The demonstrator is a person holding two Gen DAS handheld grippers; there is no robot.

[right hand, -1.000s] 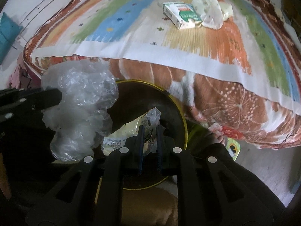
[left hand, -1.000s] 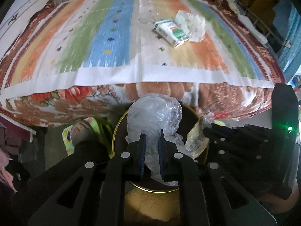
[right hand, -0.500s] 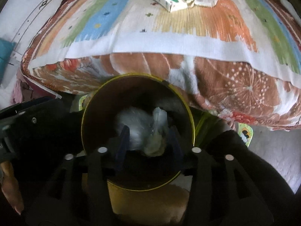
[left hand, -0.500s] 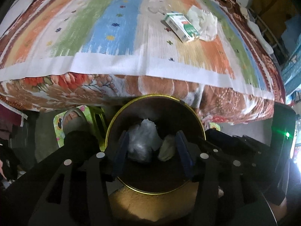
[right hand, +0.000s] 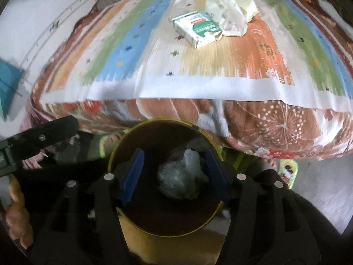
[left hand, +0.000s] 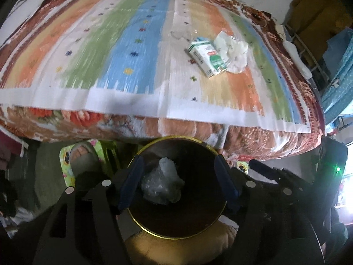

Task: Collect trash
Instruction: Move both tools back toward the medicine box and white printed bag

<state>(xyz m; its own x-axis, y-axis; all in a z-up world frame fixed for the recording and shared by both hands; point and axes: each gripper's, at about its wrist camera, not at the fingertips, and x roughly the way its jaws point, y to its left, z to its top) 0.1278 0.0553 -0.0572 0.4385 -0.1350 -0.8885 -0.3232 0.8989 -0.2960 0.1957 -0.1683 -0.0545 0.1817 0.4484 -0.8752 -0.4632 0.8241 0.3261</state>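
1. The left hand-held gripper (left hand: 179,183) is hovering over the bin (left hand: 141,223), its jaws opening and holding nothing — the crumpled clear plastic (left hand: 163,185) is lying loose inside the bin below.
2. The right hand-held gripper (right hand: 174,177) is hanging over the same bin (right hand: 123,220), jaws also opening and gripping nothing.
3. The bin is sitting on the floor just beside the edge of the bed (left hand: 198,130).
4. Farther out on the striped bedcover (right hand: 136,50), a green-and-white carton (right hand: 197,28) is lying against a crumpled white wrapper (right hand: 229,15) — both well apart from the bin.
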